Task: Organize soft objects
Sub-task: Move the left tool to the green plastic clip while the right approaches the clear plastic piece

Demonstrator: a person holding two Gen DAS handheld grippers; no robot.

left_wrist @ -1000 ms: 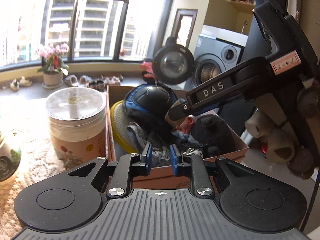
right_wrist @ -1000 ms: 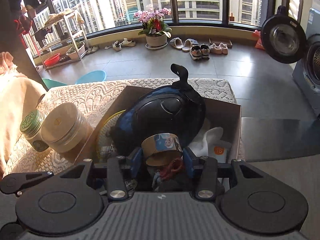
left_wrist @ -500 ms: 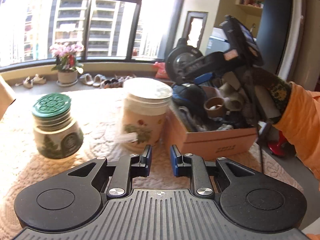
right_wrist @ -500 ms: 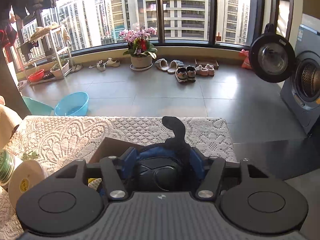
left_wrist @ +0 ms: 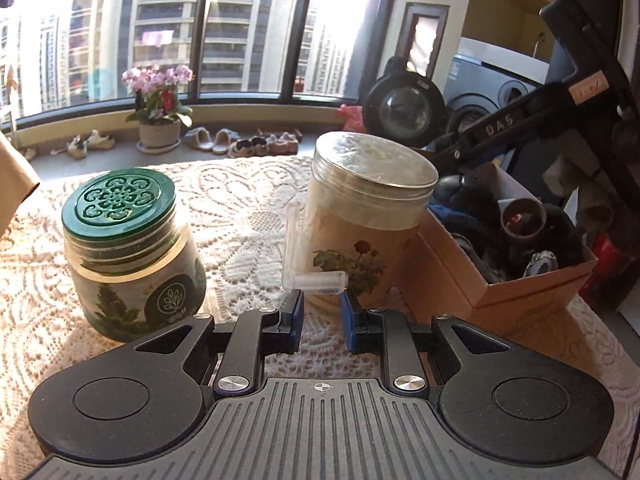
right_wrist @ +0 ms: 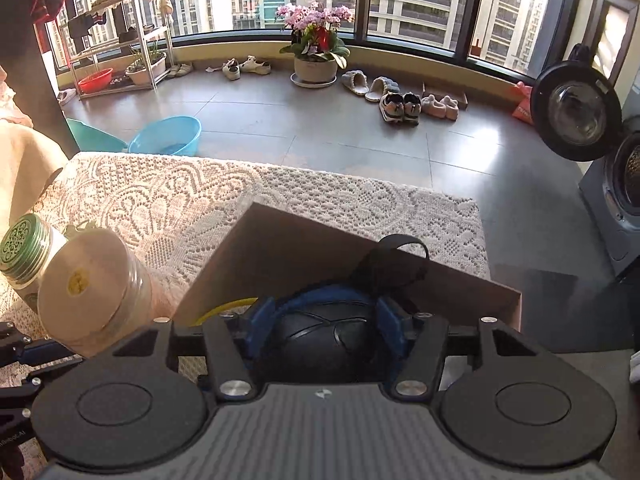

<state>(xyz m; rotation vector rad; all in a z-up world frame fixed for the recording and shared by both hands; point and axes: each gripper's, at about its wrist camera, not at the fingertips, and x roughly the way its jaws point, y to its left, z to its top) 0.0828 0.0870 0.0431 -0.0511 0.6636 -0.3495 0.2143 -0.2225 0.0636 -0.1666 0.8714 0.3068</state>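
A cardboard box (left_wrist: 520,300) on the lace-covered table holds soft things: a dark blue and black rounded bag (right_wrist: 320,344) with a strap, dark cloths, and a brown tape roll (left_wrist: 522,216). My right gripper (right_wrist: 322,332) reaches down into the box (right_wrist: 320,256). Its jaws are closing, with the bag filling the gap and the blue pads against its sides. One of its fingers (left_wrist: 496,128) shows above the box in the left wrist view. My left gripper (left_wrist: 321,310) hovers low over the cloth with a narrow gap, nothing held, its tips at a rose-print jar's clear handle (left_wrist: 316,280).
The rose-print jar (left_wrist: 360,240) stands against the box's left wall, with a green-lidded jar (left_wrist: 128,248) further left. Beyond the table's far edge lie tiled floor, a flower pot (right_wrist: 314,68), shoes, blue basins (right_wrist: 168,140) and a washing machine with its door (right_wrist: 576,108) open.
The right gripper let go of the tape roll, which now lies in the box, and shifted over the dark bag. The left gripper swung left, away from the box to the two jars.
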